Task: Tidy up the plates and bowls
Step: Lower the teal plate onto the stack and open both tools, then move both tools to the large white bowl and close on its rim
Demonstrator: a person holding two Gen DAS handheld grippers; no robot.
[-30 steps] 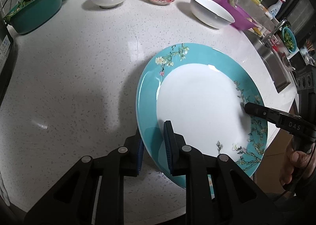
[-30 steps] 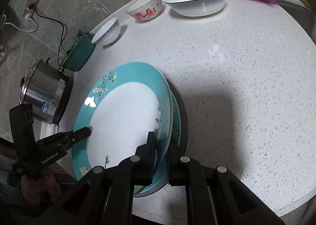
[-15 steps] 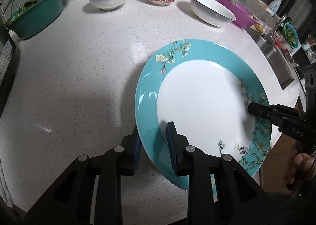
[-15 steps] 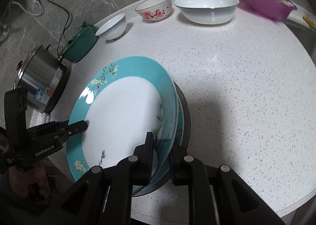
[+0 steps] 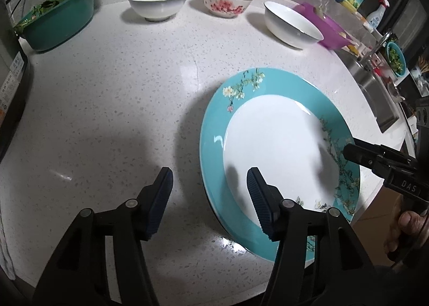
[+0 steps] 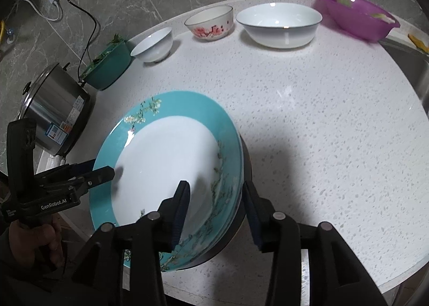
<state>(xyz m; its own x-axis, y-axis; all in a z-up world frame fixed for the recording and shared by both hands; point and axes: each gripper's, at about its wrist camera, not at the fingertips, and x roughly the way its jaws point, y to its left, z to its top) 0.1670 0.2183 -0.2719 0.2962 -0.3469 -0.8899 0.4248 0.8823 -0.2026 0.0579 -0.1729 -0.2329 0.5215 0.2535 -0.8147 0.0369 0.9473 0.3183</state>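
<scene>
1. Your stack of plates [image 5: 270,145] sits on the tabletop [image 5: 120,96] near its front edge.
2. Your left gripper [image 5: 209,193] straddles the stack's left rim; your right gripper [image 6: 214,206] straddles its right rim.
3. Three bowls line the far edge: plain bowl [image 5: 158,1] on the left, flowered bowl [image 5: 226,2] in the middle, wide bowl [image 5: 292,25] on the right.
4. A basin of greens [image 5: 59,21] lies left of them.
5. A sink [image 5: 375,91] lies to the right of the tabletop.

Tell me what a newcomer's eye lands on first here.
The turquoise flowered plate stands out, topping a stack near the front edge of the white speckled counter, with the open left gripper and open right gripper straddling opposite rims. Next, three bowls line the far edge, the pink-flowered bowl in the middle.
</scene>
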